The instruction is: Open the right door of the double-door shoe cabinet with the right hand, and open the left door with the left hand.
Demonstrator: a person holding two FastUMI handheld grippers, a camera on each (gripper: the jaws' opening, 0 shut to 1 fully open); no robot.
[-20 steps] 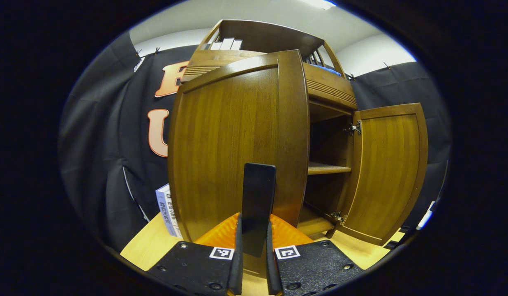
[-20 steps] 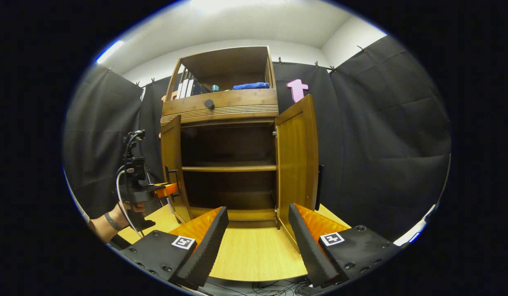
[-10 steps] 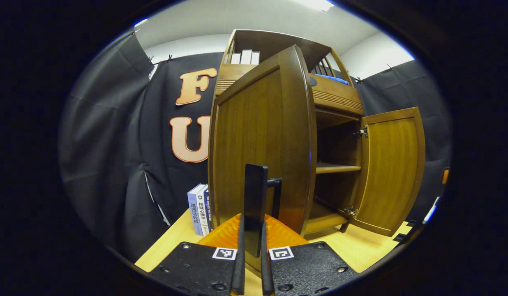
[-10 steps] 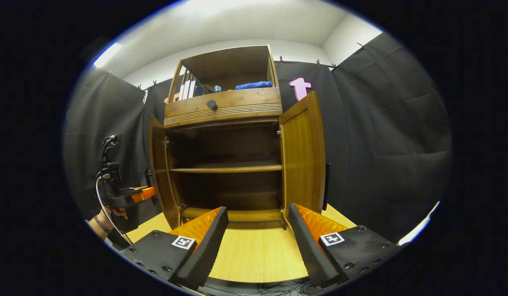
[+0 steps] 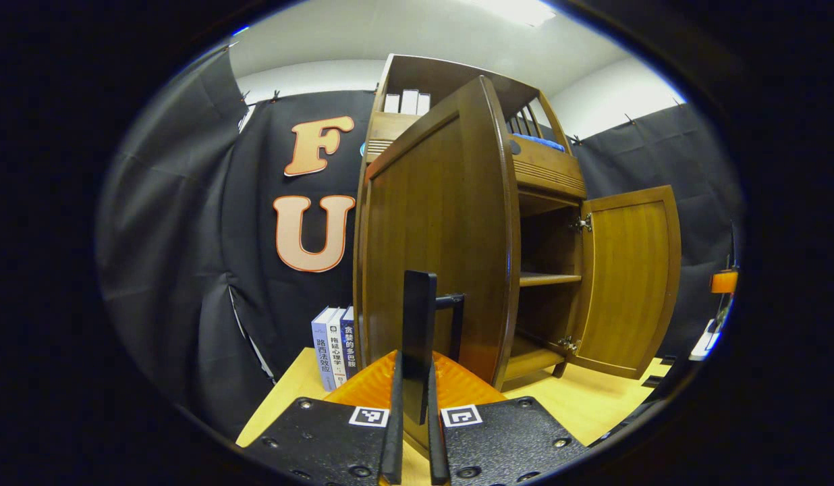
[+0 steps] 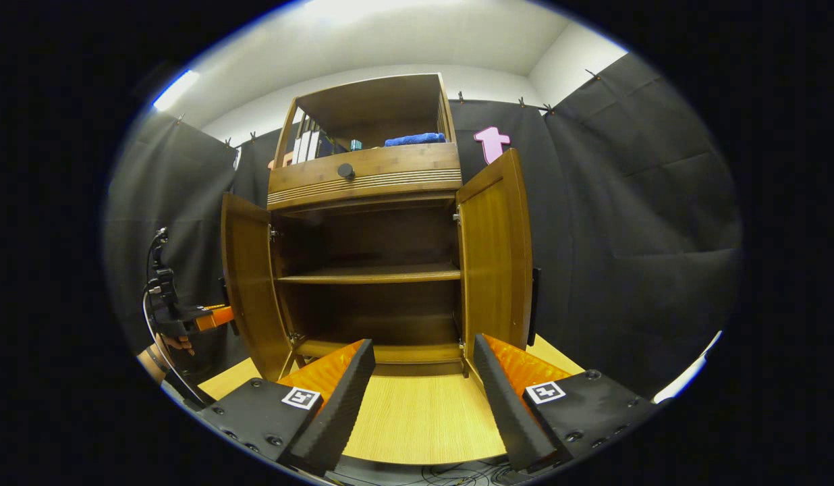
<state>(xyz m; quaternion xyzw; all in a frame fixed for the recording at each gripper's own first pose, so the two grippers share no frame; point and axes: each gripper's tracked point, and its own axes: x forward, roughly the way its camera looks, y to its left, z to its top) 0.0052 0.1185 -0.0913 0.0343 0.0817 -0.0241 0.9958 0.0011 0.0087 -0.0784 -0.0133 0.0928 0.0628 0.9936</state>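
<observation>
pale wood tabletop (image 6: 417, 418), black-draped booth

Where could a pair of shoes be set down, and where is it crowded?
Free: the middle shelf and bottom board between the left door and right door. Crowded: the top shelf, with books and a blue cloth.

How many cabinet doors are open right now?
2. The left door is swung out, its handle between the left gripper fingers; the right door stands open, free of the right gripper.
</observation>
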